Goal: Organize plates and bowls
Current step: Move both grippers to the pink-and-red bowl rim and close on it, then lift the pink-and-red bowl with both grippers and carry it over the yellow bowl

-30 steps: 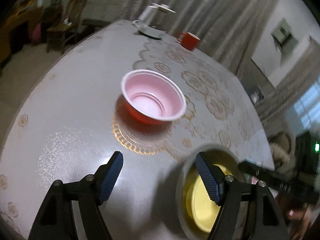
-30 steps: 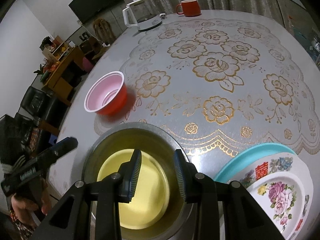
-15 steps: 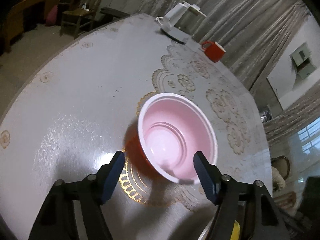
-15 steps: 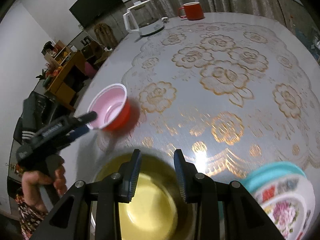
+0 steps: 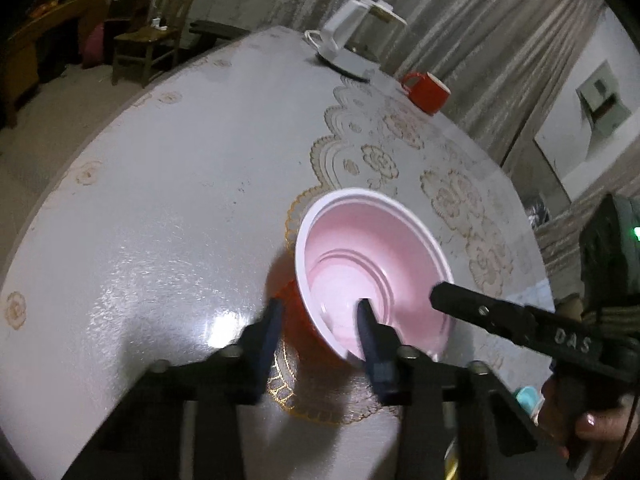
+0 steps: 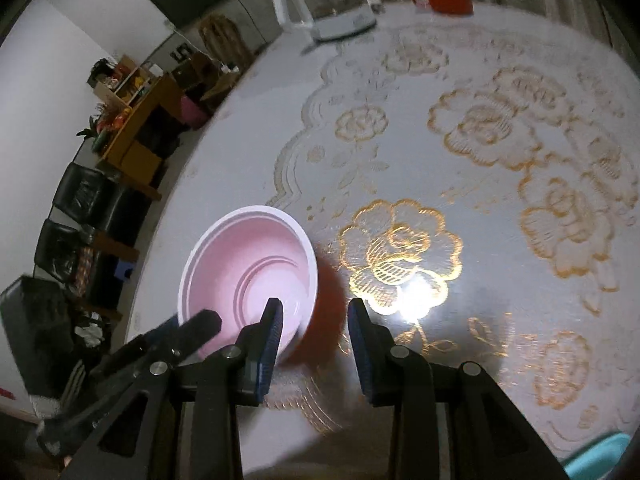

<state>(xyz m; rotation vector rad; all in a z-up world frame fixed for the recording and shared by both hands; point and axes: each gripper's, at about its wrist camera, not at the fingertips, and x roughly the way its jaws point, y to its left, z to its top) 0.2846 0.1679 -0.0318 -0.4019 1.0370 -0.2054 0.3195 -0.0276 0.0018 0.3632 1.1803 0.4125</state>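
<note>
The pink bowl [image 5: 372,276], red on the outside, is sitting on the tabletop [image 5: 160,208] with its near wall caught between the left tongs [image 5: 320,316]: one finger is standing inside the bowl, the other outside against the red wall. Those jaws have just been closing on that wall, and the pads appear to be pressing it. The step in hand looks like the pickup of this bowl. Next it probably needs a steady lift, since a thin wall pinched on one side may tip.

The right tongs [image 6: 314,322] are hanging narrow and empty just beside the bowl, straddling its far wall without touching.

Counted: one pink bowl, one red mug [image 5: 426,90], one white kettle [image 5: 356,32], and one teal plate edge [image 6: 600,456] at the lower right of the right tongs.
</note>
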